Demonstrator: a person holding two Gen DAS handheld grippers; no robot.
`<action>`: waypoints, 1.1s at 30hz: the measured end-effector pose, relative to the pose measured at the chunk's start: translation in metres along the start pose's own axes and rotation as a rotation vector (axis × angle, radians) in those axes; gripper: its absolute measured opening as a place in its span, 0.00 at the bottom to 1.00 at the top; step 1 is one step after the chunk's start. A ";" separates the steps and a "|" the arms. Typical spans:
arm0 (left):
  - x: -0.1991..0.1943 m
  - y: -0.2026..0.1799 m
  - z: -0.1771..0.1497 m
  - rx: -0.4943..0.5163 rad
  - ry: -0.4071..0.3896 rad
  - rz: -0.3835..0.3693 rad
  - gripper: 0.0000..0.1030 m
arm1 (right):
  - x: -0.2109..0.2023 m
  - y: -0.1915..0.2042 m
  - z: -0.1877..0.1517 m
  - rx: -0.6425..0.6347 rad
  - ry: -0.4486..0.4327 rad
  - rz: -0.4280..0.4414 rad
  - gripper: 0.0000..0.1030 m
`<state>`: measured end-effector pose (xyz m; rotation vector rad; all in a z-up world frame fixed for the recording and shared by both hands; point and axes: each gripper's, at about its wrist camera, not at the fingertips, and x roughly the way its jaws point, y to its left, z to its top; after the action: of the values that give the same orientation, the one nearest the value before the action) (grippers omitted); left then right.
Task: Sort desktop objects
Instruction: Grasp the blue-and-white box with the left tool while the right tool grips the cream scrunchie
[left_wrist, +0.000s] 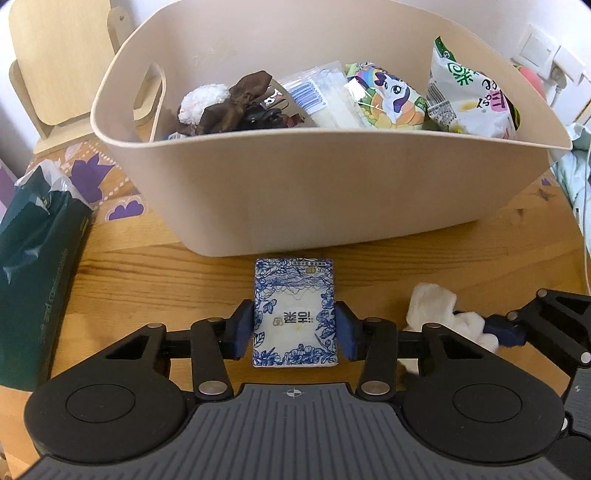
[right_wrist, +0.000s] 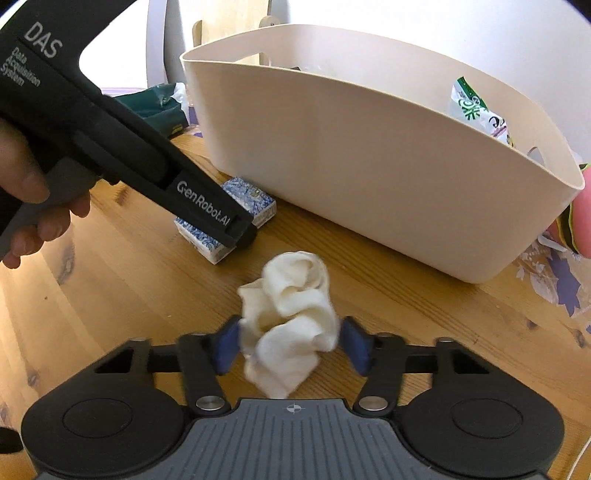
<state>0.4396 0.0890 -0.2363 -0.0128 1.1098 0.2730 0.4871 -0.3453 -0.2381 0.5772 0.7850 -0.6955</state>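
Note:
A blue-and-white tissue pack (left_wrist: 294, 312) lies on the wooden table in front of the beige bin (left_wrist: 332, 199). My left gripper (left_wrist: 294, 328) has its pads against both sides of the pack, shut on it. A crumpled white cloth (right_wrist: 290, 325) lies on the table between the pads of my right gripper (right_wrist: 290, 345), which touch its sides. The cloth also shows in the left wrist view (left_wrist: 439, 310), with the right gripper's finger (left_wrist: 506, 332) beside it. The pack shows in the right wrist view (right_wrist: 255, 201) under the left gripper body (right_wrist: 122, 129).
The bin (right_wrist: 369, 177) holds snack bags (left_wrist: 472, 96), a pony-print packet (left_wrist: 391, 96), a brown bow (left_wrist: 236, 99) and other items. A dark green tissue box (left_wrist: 37, 266) lies at the table's left. A wooden chair (left_wrist: 62, 62) stands behind. A floral mat (right_wrist: 561, 280) lies right of the bin.

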 end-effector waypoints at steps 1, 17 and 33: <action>-0.001 0.000 0.000 -0.002 0.003 -0.003 0.45 | -0.001 0.000 0.000 0.000 0.003 0.003 0.37; -0.040 0.006 -0.017 0.000 -0.024 -0.013 0.45 | -0.036 -0.003 -0.010 0.001 0.015 0.006 0.16; -0.119 0.019 -0.033 0.029 -0.178 0.023 0.45 | -0.114 -0.026 0.003 0.026 -0.133 -0.123 0.16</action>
<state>0.3570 0.0771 -0.1440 0.0499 0.9372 0.2735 0.4109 -0.3253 -0.1519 0.5036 0.6920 -0.8503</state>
